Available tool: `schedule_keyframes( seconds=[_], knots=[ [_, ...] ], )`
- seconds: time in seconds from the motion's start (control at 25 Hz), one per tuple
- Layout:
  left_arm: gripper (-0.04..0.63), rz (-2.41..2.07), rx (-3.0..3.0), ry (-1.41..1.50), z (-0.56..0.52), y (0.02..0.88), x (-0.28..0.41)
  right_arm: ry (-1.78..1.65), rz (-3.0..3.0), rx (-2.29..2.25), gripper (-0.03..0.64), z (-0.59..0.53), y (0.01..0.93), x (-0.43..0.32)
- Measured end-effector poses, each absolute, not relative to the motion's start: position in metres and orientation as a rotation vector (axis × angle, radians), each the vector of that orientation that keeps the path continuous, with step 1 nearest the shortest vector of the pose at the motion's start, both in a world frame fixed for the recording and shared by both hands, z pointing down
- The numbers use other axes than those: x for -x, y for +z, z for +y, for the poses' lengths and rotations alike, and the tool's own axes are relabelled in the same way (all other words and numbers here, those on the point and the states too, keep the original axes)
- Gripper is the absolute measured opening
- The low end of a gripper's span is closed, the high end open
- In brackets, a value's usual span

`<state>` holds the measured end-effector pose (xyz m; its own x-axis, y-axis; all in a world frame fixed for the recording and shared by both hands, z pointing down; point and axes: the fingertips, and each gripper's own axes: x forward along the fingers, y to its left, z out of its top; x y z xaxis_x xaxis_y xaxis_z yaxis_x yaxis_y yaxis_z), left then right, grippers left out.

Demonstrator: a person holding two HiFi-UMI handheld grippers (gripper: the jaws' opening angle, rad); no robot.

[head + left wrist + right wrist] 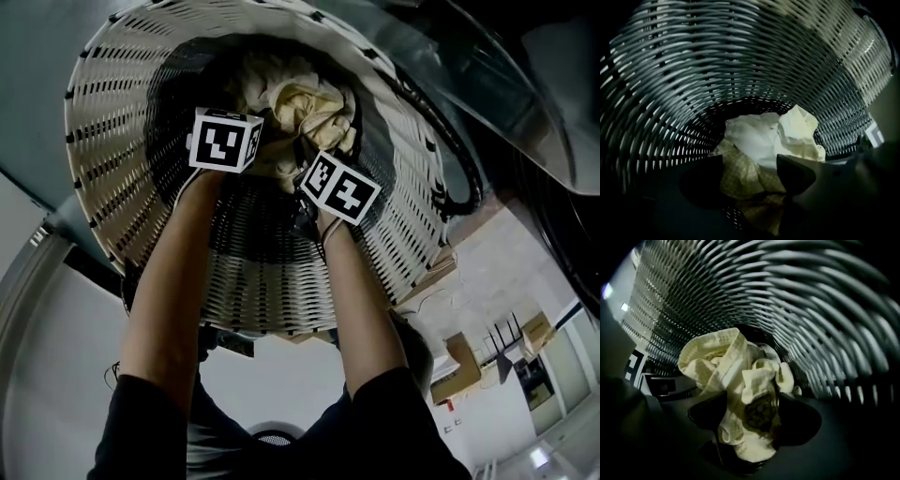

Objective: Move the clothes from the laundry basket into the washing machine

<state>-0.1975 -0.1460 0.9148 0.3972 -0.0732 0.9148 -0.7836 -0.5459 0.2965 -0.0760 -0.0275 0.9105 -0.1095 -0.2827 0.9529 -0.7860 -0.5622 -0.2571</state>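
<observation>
A white wicker laundry basket [103, 141] holds a heap of cream and pale yellow clothes [300, 103] at its bottom. Both grippers reach down into it; their marker cubes [225, 139] [339, 186] show in the head view. My left gripper [749, 164] is open just above a checked beige cloth [740, 176], with a white cloth [754, 136] and a pale yellow one [799, 131] beyond. My right gripper [751, 399] is open, its jaws standing either side of a crumpled cream garment [719, 362] without pressing on it.
The basket's woven wall [693, 70] closes round both grippers on all sides. The washing machine's round door and dark seal [469, 122] lie at the upper right of the head view. Cardboard boxes [459, 366] stand on the floor at the lower right.
</observation>
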Motion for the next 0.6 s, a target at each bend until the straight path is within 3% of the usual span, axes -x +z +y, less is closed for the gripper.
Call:
schedule_keyframes(
  seconds=[0.2, 0.48, 0.6],
  knots=[
    [0.355, -0.691, -1.893, 1.22, -0.139, 0.936, 0.197, 1.769, -1.14, -1.748, 0.353, -0.022, 0.937, 0.08],
    [0.289, -0.639, -1.919, 1.235, -0.134, 0.95, 0.187, 1.743, -1.175, -1.73, 0.309, -0.027, 0.956, 0.082],
    [0.228, -0.606, -1.92, 1.235, -0.13, 0.954, 0.184, 1.703, -1.164, -1.722, 0.249, -0.026, 0.96, 0.077]
  ],
)
